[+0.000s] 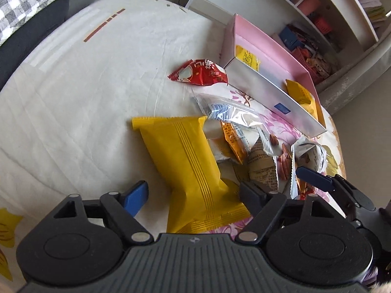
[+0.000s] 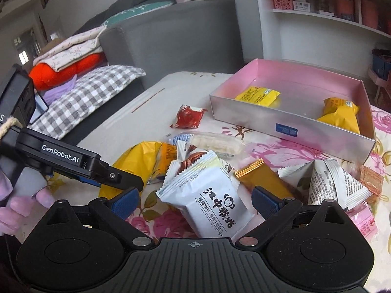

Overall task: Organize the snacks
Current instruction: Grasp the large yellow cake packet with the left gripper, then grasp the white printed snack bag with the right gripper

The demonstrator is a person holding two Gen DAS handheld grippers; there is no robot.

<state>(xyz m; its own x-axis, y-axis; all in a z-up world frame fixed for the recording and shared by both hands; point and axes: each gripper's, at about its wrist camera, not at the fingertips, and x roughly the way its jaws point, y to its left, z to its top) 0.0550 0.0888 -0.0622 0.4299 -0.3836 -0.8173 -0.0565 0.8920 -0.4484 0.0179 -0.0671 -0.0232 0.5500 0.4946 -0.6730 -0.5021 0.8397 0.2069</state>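
Note:
A pile of snack packets lies on the cloth-covered table. My left gripper (image 1: 195, 193) is open, its jaws on either side of a large yellow packet (image 1: 185, 161) without touching it. My right gripper (image 2: 193, 202) is open around a white packet with black characters (image 2: 210, 200). A pink-lined box (image 2: 293, 122) holds two yellow packets (image 2: 257, 95), (image 2: 341, 114); it also shows in the left wrist view (image 1: 276, 63). A red packet (image 1: 200, 73) lies loose beside the box and also shows in the right wrist view (image 2: 188, 116).
A clear bag of white snacks (image 2: 215, 144), an orange-gold packet (image 2: 264, 178) and newsprint-patterned packets (image 2: 325, 178) lie in the pile. A grey sofa (image 2: 171, 36) with a checked pillow (image 2: 90, 90) stands left. White shelves (image 2: 330, 12) stand behind the box.

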